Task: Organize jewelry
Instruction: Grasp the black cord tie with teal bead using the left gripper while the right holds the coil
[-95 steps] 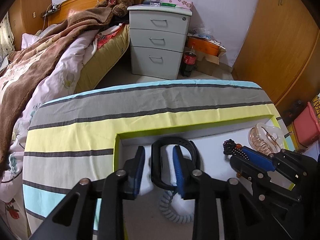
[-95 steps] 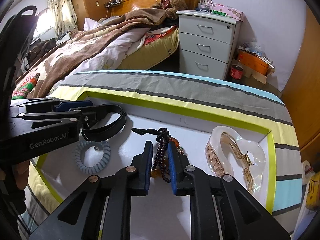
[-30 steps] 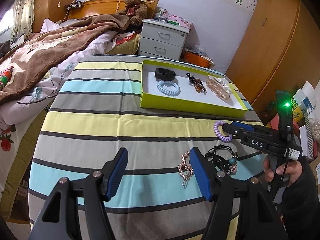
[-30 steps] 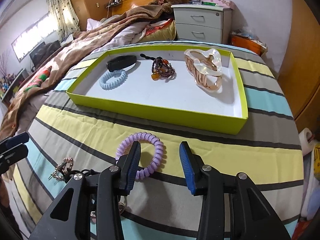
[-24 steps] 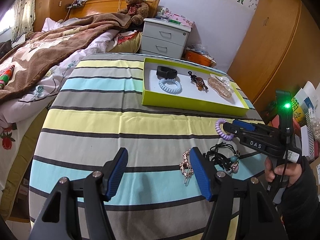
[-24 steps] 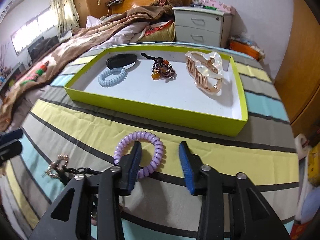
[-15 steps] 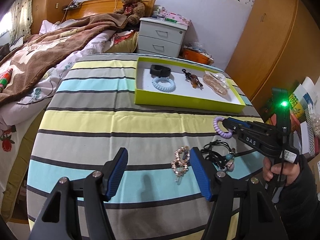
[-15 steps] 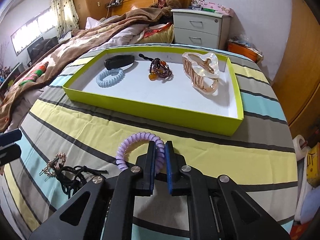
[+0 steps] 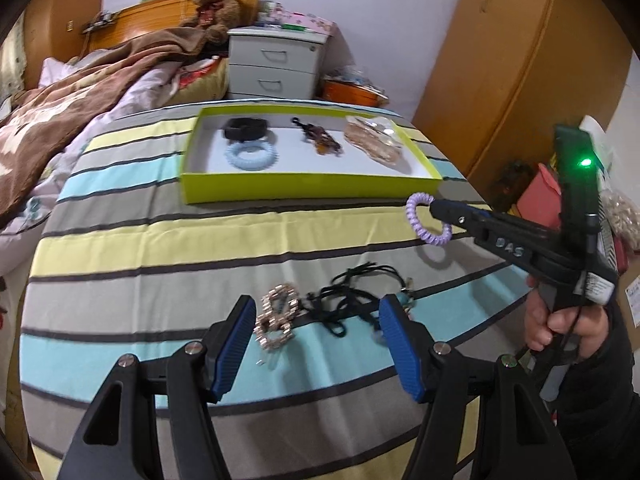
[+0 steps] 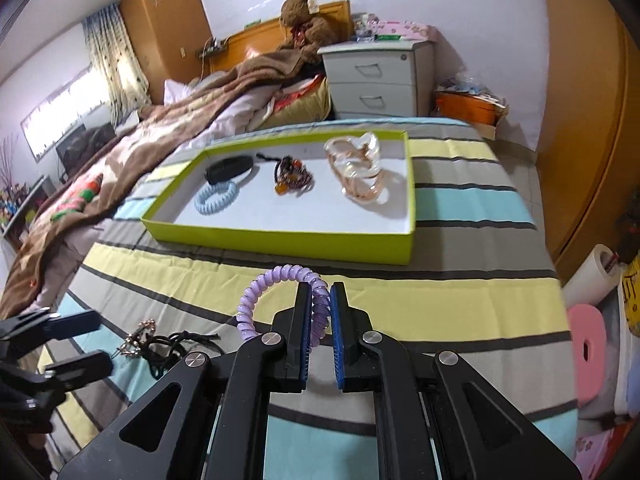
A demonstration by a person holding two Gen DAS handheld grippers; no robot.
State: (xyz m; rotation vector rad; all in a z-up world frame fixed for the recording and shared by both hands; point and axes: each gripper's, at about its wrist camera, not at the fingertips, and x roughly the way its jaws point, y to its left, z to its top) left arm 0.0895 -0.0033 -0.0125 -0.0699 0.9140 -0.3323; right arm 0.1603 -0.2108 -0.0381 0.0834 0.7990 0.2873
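My right gripper (image 10: 320, 312) is shut on a purple spiral hair tie (image 10: 264, 288) and holds it above the striped cloth; it also shows in the left wrist view (image 9: 416, 216). My left gripper (image 9: 316, 344) is open and empty over a rose-gold bracelet (image 9: 276, 320) and a tangle of black cords (image 9: 352, 300). The green tray (image 10: 280, 242) holds a black band (image 10: 228, 170), a blue spiral tie (image 10: 216, 198), a dark bead bracelet (image 10: 292, 176) and a clear hair claw (image 10: 358, 172).
The table carries a striped cloth (image 9: 160, 240). A bed with a brown blanket (image 10: 160, 136) lies to the left, a white nightstand (image 10: 376, 80) behind the table, and wooden wardrobes (image 9: 520, 60) to the right.
My right gripper has shut on the purple hair tie and lifted it off the cloth. My left gripper has shifted over the bracelet and cords, still open.
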